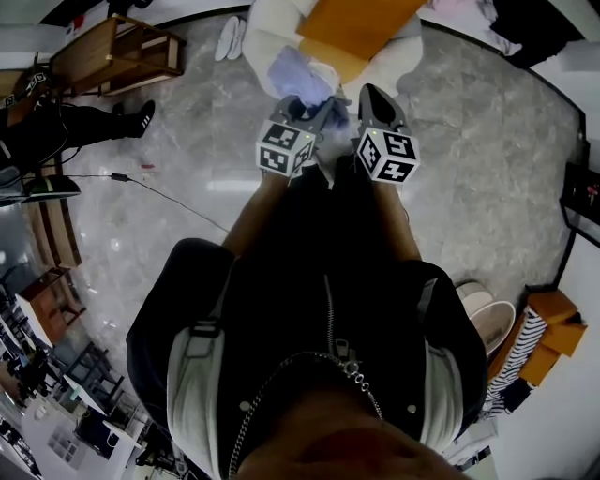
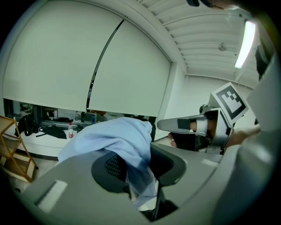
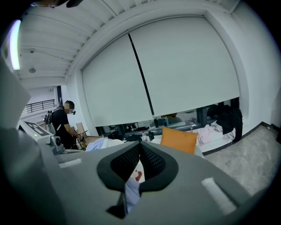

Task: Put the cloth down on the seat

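The cloth [image 1: 300,75], a pale blue piece, was bunched up rather than spread, and it was held just ahead of both grippers, in front of the white seat [image 1: 267,33] and its orange cushion [image 1: 361,28]. In the head view its longer run lay on a slant, from the upper left down toward the grippers, with the lower end drawn in between them; whether any of it touched the seat could not be told from above. The left gripper [image 1: 314,112] and the right gripper [image 1: 375,101] sat side by side and near each other, both aimed at the seat over the grey marbled floor [image 1: 487,141]. In the left gripper view the cloth [image 2: 116,136] humped over the left-hand jaw, its bulk reaching out to the left and away, while a narrow tail dropped straight down through the gap, where the left gripper [image 2: 140,160] had its jaws partly closed and clamped on that tail. The right gripper [image 2: 193,127] showed alongside (marker cube and all). In the right gripper view the right gripper [image 3: 139,151] had its jaws drawn together at the tips, with a small fold of the cloth [image 3: 131,191] caught low between them. Beyond lay the orange cushion [image 3: 178,139], and a person [image 3: 65,125] stood far off to the left.
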